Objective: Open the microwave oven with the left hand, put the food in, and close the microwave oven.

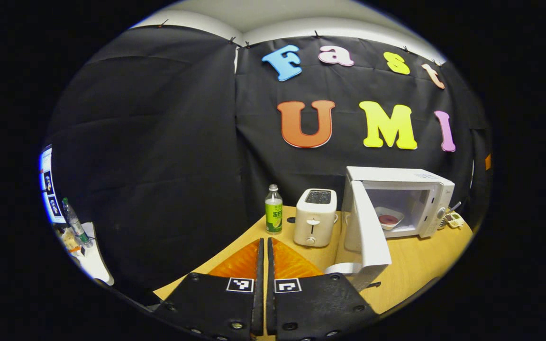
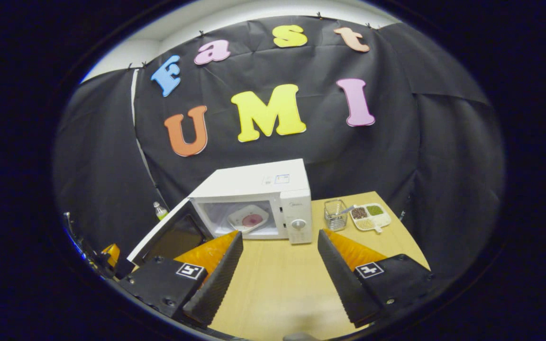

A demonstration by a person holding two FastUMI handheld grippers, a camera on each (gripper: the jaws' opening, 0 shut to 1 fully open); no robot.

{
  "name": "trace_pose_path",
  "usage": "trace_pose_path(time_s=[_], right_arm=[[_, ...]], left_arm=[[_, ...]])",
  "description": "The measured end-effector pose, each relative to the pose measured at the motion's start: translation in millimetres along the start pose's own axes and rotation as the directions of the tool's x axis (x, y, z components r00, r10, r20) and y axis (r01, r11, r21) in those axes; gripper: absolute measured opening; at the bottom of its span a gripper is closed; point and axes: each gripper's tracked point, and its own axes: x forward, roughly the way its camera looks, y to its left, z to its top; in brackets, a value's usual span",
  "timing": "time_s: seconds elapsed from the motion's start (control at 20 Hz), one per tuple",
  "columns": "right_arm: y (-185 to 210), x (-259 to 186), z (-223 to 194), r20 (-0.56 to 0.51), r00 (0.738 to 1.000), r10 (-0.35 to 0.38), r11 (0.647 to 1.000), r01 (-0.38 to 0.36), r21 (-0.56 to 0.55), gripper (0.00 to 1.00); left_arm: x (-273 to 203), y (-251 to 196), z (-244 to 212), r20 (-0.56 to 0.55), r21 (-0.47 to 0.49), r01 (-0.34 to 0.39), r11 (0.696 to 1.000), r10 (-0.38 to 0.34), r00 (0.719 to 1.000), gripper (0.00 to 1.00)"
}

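Black cloth backs a wooden table [image 2: 282, 284] where the microwave [image 2: 273, 189] door [image 1: 370, 232] hangs wide, plate of food [image 2: 249, 219] already inside, so the left gripper [image 1: 264, 246], fingers pressed together, sits near it ready to push while the right gripper [image 2: 280, 241] waits spread and empty.

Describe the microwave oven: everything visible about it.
The microwave oven is a white, boxy appliance standing upright on the wooden table against the black cloth wall. Its door, hinged on its left, is swung wide open. Inside sits a white plate holding reddish food. A control panel with a round knob fills its right front.
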Motion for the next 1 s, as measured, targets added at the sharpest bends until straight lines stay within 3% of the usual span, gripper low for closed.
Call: trace_pose_path(time_s=[0.3, 0.35, 0.4, 0.7, 0.8, 1.0], right_arm=[[-13.5, -9.3, -0.1, -0.010, 1.000, -0.023, 1.000, 0.023, 0.001, 1.00], [-16.2, -9.8, -1.6, -0.015, 0.999, -0.028, 1.000, 0.029, 0.007, 1.00], [-20.1, -10.9, -4.5, -0.024, 0.999, -0.039, 0.999, 0.039, 0.011, 1.00], [-37.1, -27.3, -15.6, -0.046, 0.995, -0.087, 0.996, 0.088, 0.008, 1.00], [-43.9, -34.5, -19.5, -0.051, 0.994, -0.101, 0.995, 0.102, 0.022, 1.00], [-58.9, -45.8, -22.7, -0.041, 0.990, -0.136, 0.990, 0.138, 0.044, 1.00]], left_arm=[[13.3, 3.9, -37.9, -0.076, 0.060, 0.004, 0.998, 0.000, 0.997, 0.00], [16.0, 3.6, -42.2, -0.088, 0.060, 0.010, 0.998, -0.005, 0.996, 0.11], [17.9, 1.2, -47.5, -0.100, 0.061, 0.014, 0.998, -0.008, 0.995, 0.00], [25.2, -38.5, -61.8, -0.117, 0.090, 0.106, 0.990, -0.095, 0.989, 0.00], [24.0, -45.3, -62.5, -0.116, 0.119, 0.106, 0.987, -0.093, 0.989, 0.00], [11.9, -67.1, -68.7, -0.132, 0.096, 0.159, 0.983, -0.146, 0.980, 0.00]])
